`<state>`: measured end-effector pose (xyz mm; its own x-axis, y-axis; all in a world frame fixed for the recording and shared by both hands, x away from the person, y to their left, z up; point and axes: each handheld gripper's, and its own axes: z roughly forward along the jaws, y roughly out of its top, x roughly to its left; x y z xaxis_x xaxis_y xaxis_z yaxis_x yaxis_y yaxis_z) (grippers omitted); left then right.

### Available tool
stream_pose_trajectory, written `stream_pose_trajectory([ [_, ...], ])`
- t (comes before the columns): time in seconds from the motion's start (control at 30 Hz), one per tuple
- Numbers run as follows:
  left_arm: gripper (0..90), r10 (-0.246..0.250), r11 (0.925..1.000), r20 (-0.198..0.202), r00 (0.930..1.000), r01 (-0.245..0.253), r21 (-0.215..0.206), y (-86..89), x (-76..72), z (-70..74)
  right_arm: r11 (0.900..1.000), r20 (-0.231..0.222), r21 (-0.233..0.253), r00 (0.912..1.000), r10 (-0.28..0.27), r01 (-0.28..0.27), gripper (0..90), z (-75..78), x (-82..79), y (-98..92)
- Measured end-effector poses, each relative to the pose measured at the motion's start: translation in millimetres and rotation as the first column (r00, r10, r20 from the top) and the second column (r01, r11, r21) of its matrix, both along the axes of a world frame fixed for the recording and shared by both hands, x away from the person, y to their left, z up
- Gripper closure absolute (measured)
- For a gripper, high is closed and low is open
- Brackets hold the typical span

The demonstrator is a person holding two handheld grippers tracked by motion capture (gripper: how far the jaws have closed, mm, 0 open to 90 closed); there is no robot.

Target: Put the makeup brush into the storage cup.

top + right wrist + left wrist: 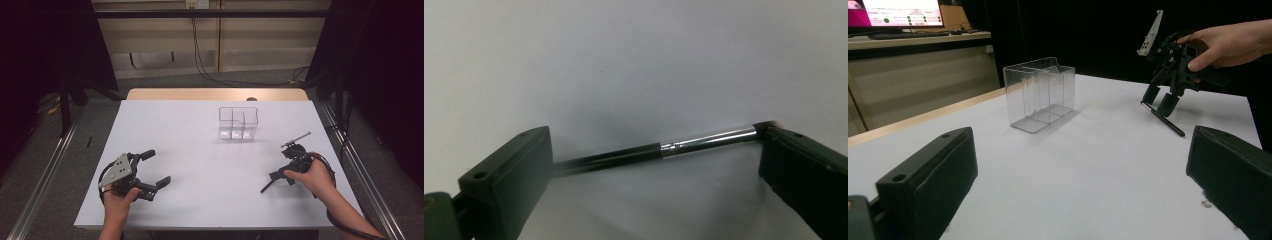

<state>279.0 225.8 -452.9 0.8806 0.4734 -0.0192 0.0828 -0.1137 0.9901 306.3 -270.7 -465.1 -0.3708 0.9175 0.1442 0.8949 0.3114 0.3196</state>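
A white surface (200, 170) takes up most of the scene, with a strip of bare wood along its far edge. Far off in the left gripper view, a lit monitor (898, 12) stands on a desk at the upper left; it shows a pink band and rows of text, but the writing is too small to read.

On the far half of the surface, slightly right of centre, stands a clear plastic organizer (238, 123), upright, split by inner walls into compartments. It carries no label that I can make out.

The left gripper (155, 167) rests at the near left in the person's left hand (120, 195), its jaws spread wide with nothing between them, well apart from the organizer.

The right gripper (280, 176) is at the near right, held in the right hand (312, 176) and tilted down toward the surface. Its jaws are wide open and straddle a pen (659, 150), black with a silver section, which lies flat on the surface. One end seems to touch the right jaw, though the blur leaves that uncertain. The pen (267, 186) lies near and right of the organizer.
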Motion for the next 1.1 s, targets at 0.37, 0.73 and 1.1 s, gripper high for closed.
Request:
stream_pose_trajectory([
  [0.37,0.0,0.0,1.0,0.002,1.0,0.0,0.003,1.0,-0.1,0.3,1.0,-0.006,-0.022,1.0,0.001,-0.001,2.0,0.3,0.5,1.7],
  [0.73,0.0,-0.001,1.0,0.002,1.0,0.001,0.006,0.4,-0.4,0.9,1.0,-0.01,-0.024,0.9999,-0.007,0.007,2.4,0.6,-2.0,-1.4],
  [1.1,0.0,0.0,1.0,0.003,1.0,0.0,0.005,1.3,-0.5,1.1,0.998,-0.002,-0.056,1.0,-0.004,0.003,5.3,0.7,-3.5,0.1],
])
